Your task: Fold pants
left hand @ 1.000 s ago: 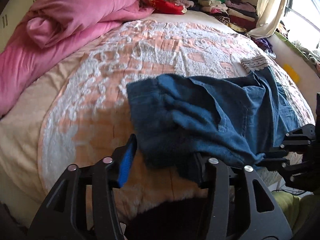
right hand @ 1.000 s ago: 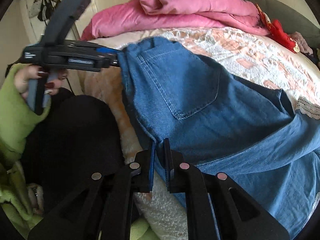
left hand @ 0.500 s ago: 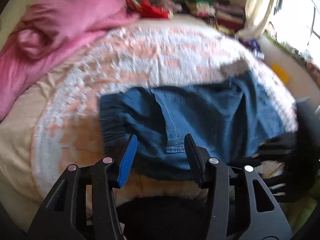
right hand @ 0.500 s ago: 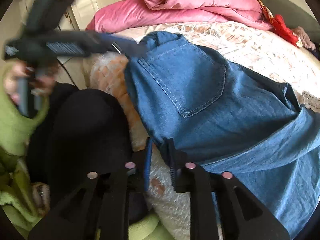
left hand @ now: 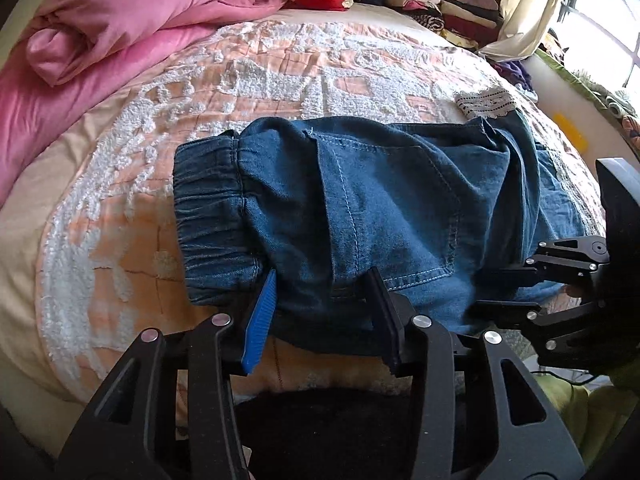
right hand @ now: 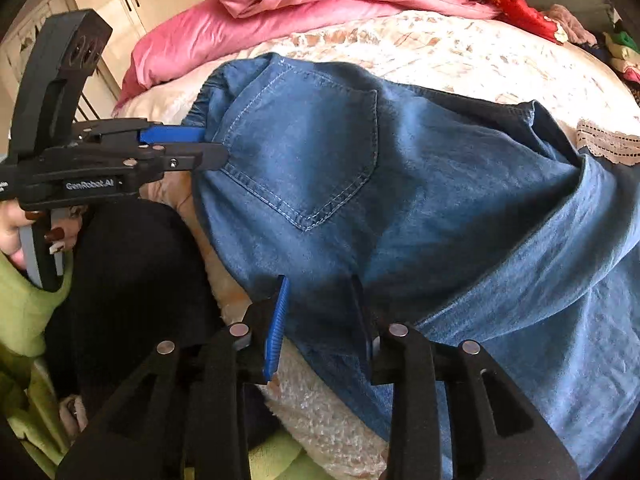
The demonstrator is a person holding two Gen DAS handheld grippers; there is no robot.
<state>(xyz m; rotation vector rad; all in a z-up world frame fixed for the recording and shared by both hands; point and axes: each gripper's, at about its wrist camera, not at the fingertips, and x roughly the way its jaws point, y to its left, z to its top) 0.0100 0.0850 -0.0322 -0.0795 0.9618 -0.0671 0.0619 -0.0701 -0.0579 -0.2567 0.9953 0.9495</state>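
Denim pants (left hand: pixel 384 216) lie folded on the bed (left hand: pixel 280 72), waistband at 9 o'clock, back pocket up, legs running to 3 o'clock by a lace-trimmed cloth (left hand: pixel 486 102). L gripper (left hand: pixel 324 312) is released, jaws apart w/ the near denim edge between them, pads not pressing. R gripper (right hand: pixel 320 316) has just been opening, jaws now apart over the near edge w/ denim between them; pink duvet (left hand: pixel 120 12) bunched at 11 o'clock.

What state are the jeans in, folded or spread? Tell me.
Folded: the jeans lie doubled on the bed, back pocket up, waistband at one end.
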